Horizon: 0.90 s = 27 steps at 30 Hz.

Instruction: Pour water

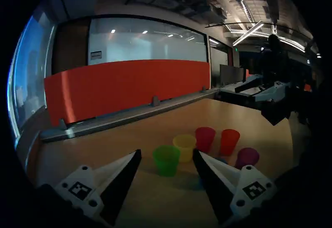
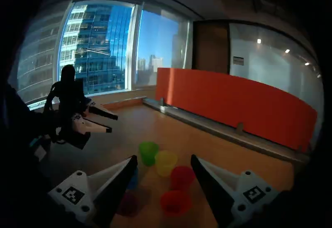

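Hovering over a pale wooden table [image 1: 124, 132], the left gripper [image 1: 166, 151] and right gripper [image 2: 163, 157] both gape wide, grasping nothing. A translucent green plastic cup [image 1: 166, 161] stands just ahead; a yellow cup [image 1: 184, 145], red cup [image 1: 205, 138], orange cup [image 1: 229, 140] and purple cup [image 1: 247, 156] cluster beside it. Behind it, bare tabletop runs to a long orange divider panel [image 1: 124, 87] edging the table.

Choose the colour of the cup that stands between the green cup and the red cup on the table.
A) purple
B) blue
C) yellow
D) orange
C: in the left gripper view, the yellow cup sits directly between the green cup and the red cup on the table.
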Motion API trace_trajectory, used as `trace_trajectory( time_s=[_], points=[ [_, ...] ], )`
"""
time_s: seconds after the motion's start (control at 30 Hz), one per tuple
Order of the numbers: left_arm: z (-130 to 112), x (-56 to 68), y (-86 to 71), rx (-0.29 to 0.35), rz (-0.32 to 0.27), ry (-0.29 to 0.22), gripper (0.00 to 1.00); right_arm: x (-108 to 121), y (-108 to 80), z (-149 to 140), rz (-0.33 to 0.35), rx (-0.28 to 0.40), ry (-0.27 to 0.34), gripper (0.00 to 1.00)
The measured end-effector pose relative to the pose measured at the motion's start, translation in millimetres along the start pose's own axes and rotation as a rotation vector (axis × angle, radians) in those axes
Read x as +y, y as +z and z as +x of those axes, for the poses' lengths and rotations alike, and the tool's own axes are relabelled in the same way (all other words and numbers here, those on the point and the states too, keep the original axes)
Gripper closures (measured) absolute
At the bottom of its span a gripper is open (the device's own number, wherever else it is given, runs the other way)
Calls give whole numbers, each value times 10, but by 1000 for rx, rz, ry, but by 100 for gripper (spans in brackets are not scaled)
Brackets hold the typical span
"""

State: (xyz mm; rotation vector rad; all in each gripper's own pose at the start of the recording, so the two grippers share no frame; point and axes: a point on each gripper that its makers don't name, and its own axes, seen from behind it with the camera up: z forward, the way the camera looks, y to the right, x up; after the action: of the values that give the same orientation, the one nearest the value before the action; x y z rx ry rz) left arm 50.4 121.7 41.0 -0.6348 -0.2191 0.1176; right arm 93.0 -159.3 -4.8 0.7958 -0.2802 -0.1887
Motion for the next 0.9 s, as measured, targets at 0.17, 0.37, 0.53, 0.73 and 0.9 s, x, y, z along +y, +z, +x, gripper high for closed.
trace_trajectory(
  time_s=[0.17,0.37,0.53,0.73,0.9],
  points=[
    [34,-124,-6,14,45,-14,8,-57,66,-35,34,-26,-29,0],
    [13,-127,-6,5,40,-11,8,-122,130,-59,63,-41,-48,0],
    [1,-147,16,-4,41,1,8,-211,200,-129,102,-70,-54,0],
    [-54,-137,61,-24,28,3,8,-346,299,-228,157,-124,-60,0],
    [-116,-134,110,-46,13,7,8,-436,379,-311,189,-165,-72,0]
  ],
)
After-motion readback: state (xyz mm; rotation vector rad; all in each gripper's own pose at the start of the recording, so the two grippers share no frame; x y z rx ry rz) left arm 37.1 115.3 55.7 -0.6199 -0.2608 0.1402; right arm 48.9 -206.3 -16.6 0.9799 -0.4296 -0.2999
